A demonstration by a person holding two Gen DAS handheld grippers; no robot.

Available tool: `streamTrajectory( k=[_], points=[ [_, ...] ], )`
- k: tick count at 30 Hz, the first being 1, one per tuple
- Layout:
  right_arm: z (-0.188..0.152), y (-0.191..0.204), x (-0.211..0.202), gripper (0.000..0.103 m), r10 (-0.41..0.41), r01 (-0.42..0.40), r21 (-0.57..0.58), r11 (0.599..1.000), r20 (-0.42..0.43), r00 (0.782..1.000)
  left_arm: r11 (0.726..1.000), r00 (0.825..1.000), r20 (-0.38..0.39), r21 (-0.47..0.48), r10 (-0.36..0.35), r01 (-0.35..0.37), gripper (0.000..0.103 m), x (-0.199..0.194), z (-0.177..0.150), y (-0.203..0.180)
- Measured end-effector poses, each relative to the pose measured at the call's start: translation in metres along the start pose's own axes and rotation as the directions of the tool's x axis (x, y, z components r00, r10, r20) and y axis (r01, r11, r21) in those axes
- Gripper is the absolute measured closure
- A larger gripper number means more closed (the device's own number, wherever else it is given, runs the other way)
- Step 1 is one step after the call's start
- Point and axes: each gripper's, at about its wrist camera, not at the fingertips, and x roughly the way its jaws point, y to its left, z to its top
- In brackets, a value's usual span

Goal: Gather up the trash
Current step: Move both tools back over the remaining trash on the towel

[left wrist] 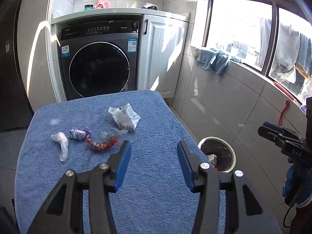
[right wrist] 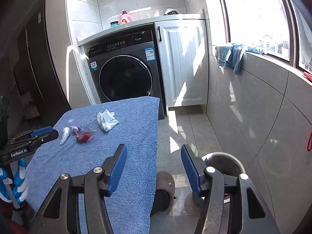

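Blue towel (left wrist: pixel 97 175) carries wrappers; left tongs (left wrist: pixel 154 148) agape, empty; right tongs (right wrist: pixel 154 152) agape, empty, beside bin (right wrist: pixel 234 159).

left wrist: above blue towel (left wrist: pixel 152 185) | right wrist: towel's right edge | shared: washing machine (right wrist: pixel 124 68)

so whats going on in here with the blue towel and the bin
A person holds two grippers over a blue towel and is clearing trash. Both the left gripper and right gripper have open, empty jaws. Four scraps remain, including a white wrapper and a red wrapper. The bin stands on the floor beside it.
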Motion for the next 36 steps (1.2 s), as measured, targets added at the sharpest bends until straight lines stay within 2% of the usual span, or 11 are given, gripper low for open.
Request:
streamTrajectory(
  k=[7,10,13,21,28,33,36],
  points=[
    [0.002,0.035,-0.014,0.047,0.05,-0.049,-0.045,0.998,0.016,0.999,0.994,0.995,0.054,-0.071,0.088,-0.084,0.056,-0.048,-0.021,0.041],
    [0.002,0.051,-0.024,0.047,0.068,-0.066,-0.065,0.996,0.027,0.997,0.989,0.99,0.078,-0.098,0.119,-0.111,0.049,-0.069,-0.033,0.054],
    [0.003,0.066,-0.033,0.045,0.078,-0.075,-0.087,0.993,0.041,0.996,0.982,0.984,0.101,-0.13,0.15,-0.136,0.047,-0.088,-0.044,0.067],
    [0.012,0.09,-0.054,0.042,0.106,-0.096,-0.126,0.987,0.08,0.991,0.966,0.971,0.118,-0.183,0.207,-0.183,0.047,-0.118,-0.06,0.095],
    [0.023,0.093,-0.04,0.037,0.121,-0.11,-0.137,0.984,0.068,0.99,0.955,0.974,0.065,-0.221,0.215,-0.196,0.047,-0.107,-0.064,0.114],
    [0.026,0.089,-0.011,0.035,0.126,-0.122,-0.132,0.984,0.024,0.992,0.947,0.979,-0.007,-0.253,0.205,-0.199,0.047,-0.076,-0.063,0.129],
    [0.027,0.085,0.012,0.035,0.129,-0.13,-0.126,0.984,-0.011,0.992,0.941,0.975,-0.053,-0.253,0.217,-0.224,0.047,-0.051,-0.06,0.139]
  ],
)
